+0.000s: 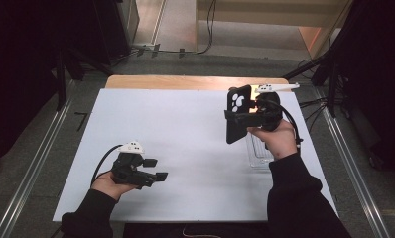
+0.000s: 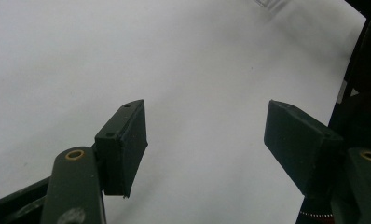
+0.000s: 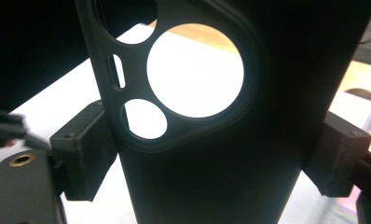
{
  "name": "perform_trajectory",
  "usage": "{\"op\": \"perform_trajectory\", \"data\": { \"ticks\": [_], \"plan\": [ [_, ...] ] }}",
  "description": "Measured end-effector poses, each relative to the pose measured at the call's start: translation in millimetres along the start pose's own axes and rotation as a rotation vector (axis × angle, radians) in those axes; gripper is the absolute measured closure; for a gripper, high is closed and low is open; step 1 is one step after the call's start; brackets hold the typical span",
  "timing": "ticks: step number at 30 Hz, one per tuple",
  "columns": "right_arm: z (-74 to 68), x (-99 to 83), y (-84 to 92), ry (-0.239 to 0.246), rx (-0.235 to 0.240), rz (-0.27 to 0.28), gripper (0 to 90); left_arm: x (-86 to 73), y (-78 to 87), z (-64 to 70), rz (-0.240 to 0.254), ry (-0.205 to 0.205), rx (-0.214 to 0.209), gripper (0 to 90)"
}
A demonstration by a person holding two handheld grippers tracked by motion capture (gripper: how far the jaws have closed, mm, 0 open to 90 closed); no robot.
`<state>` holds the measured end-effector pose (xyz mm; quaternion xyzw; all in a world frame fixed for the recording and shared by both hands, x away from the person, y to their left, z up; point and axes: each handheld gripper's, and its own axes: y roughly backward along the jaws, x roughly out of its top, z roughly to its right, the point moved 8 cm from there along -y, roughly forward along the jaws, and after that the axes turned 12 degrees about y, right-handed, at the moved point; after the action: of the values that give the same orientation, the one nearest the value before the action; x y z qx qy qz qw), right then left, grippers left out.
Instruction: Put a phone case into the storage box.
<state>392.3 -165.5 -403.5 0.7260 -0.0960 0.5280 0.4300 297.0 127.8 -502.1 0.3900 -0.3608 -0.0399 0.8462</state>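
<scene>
The black phone case (image 1: 237,113) hangs upright above the table's (image 1: 185,129) right side, clamped across its width by the right gripper (image 3: 211,158), so pickup looks done. A clear tray (image 1: 259,153) sits beneath. The left gripper (image 1: 155,169), jaws apart and empty, waits near the front-left corner; placing remains.

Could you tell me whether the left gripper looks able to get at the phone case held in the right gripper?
Probably yes: the left gripper is open, and bare table separates it from the phone case.

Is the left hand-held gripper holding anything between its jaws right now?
No, the left hand-held gripper has its jaws spread apart with nothing between them but the white table surface.
</scene>
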Motion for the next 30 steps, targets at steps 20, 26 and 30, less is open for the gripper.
{"op": "perform_trajectory", "data": {
  "ticks": [20,26,30],
  "plan": [
    [88.1,-10.7,19.6,-0.152,-0.276,0.044,13.0,-3.2,4.9,-2.5,0.031,0.010,0.004,29.9],
    [108.1,-19.3,10.7,-0.166,-0.335,0.028,12.9,-4.4,9.3,-2.7,0.051,0.012,0.008,29.9],
    [117.7,-27.0,0.6,-0.173,-0.372,0.004,13.0,-5.3,8.9,-3.3,0.048,0.014,0.011,29.9]
  ]
}}
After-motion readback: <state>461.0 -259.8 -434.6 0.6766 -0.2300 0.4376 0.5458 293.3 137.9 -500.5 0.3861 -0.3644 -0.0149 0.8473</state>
